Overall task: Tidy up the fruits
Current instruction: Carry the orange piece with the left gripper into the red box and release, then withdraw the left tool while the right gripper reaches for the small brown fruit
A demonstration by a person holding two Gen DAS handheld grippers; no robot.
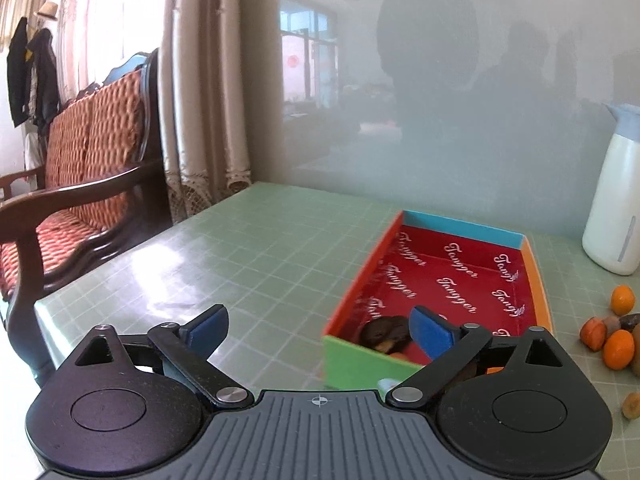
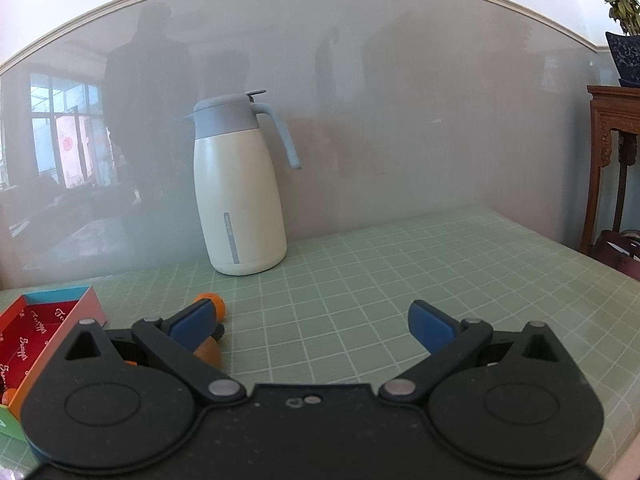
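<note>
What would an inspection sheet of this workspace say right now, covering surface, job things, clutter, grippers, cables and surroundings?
Surface: green checked table, against a grey wall.
Job's things: red-lined box holding a dark fruit; oranges loose on the table to the box's right.
Clutter: white thermos jug standing upright by the wall.
Grippers: left gripper open, empty; right gripper open, empty.
Cables: nothing seen.
Surroundings: wooden sofa, curtains, potted plant on a wooden stand.

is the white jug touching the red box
Apart. The right wrist view shows bare green tablecloth between the white jug and the red box.
</note>
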